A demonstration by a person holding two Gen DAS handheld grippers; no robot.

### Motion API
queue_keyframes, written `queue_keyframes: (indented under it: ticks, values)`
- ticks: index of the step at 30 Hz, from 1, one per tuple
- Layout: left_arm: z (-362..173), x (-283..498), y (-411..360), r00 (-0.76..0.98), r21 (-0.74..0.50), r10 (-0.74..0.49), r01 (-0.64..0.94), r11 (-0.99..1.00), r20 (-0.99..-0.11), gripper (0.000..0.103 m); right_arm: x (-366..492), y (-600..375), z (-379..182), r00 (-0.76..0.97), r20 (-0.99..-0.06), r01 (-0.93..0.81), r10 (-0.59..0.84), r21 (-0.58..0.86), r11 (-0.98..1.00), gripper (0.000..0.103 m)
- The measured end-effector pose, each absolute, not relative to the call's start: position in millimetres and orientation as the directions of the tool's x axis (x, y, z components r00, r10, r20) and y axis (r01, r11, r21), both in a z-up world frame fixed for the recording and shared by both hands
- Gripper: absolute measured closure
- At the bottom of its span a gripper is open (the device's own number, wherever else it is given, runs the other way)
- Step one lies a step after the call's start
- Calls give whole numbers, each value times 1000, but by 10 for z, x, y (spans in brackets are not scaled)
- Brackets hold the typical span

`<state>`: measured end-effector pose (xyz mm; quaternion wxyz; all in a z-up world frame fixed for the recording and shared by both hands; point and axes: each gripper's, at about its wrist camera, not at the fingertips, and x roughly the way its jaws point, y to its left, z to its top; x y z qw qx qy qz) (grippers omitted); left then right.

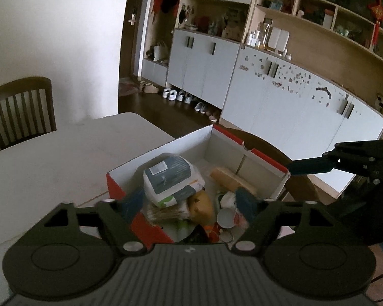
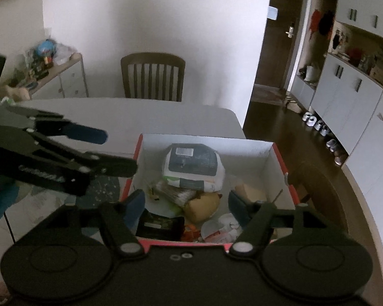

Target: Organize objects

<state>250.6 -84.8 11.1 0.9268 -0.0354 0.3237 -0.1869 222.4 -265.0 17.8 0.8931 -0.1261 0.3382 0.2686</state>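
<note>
White tabletop (image 2: 186, 117) carried the red-and-white box (image 2: 206, 142) at its far right corner, items piled inside to tidy them, while left tool (image 1: 189, 201) and right tool (image 2: 186, 201) hovered above, both wide open, holding nothing.

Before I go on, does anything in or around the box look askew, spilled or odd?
Nothing is spilled on the white table. Inside the red-and-white cardboard box the contents are jumbled: a grey-and-white soft packet lies tilted on top of a bundle of thin sticks, not flat.
</note>
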Motion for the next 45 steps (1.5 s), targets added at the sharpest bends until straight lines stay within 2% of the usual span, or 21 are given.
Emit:
queue_keyframes:
  ticks: [4, 8, 13, 19, 30, 45]
  values:
    - [128, 2385, -832, 723, -181, -370, 328, 927, -584, 17, 2142, -2731, 176, 637, -657, -544, 404, -11, 839, 25]
    - [135, 2279, -832, 725, -170, -371, 338, 926, -580, 0, 2084, -2813, 178, 647, -636, -522, 421, 33, 852, 23]
    - [131, 2162, -803, 724, -196, -385, 336, 921, -572, 0, 1966, -2877, 170, 669, -601, -504, 438, 66, 861, 21]
    - [170, 1996, -826, 758, -150, -352, 324, 934, -549, 0, 1820, -2866, 176, 691, -570, -503, 444, 61, 862, 21]
    - [182, 1817, -869, 781, -100, -304, 300, 949, -546, 0, 1699, -2856, 158, 683, -585, -495, 437, 68, 866, 21]
    - [123, 1805, -862, 777, -112, -305, 293, 949, -550, 0, 1665, -2858, 112, 674, -599, -477, 432, 93, 874, 21]
